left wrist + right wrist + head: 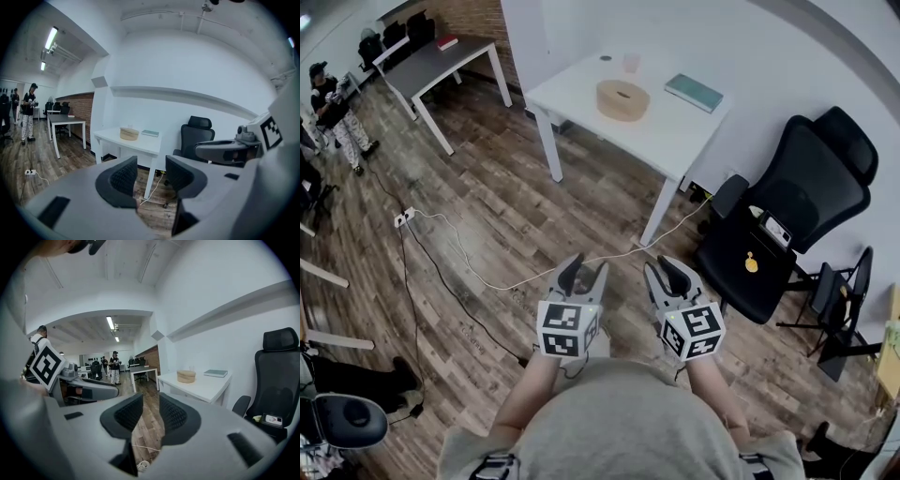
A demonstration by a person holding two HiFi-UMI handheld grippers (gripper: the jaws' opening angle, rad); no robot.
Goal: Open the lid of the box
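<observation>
A round tan box [622, 100] with its lid on stands on the white table [581, 89] well ahead of me; it also shows far off as the box [129, 134] in the left gripper view and the box [186, 376] in the right gripper view. My left gripper [582, 276] and right gripper [667, 277] hang side by side over the wooden floor, close to my body and far from the table. Both stand open with nothing between their jaws. The left gripper [151, 174] shows a wide gap, the right gripper [151, 412] a narrower one.
A green book [694, 92] and a clear cup [631, 62] share the table with the box. A black office chair [773, 220] stands right of the table. A white cable [487, 272] and a black one cross the floor. A grey table [431, 66] and a person [336, 114] are at far left.
</observation>
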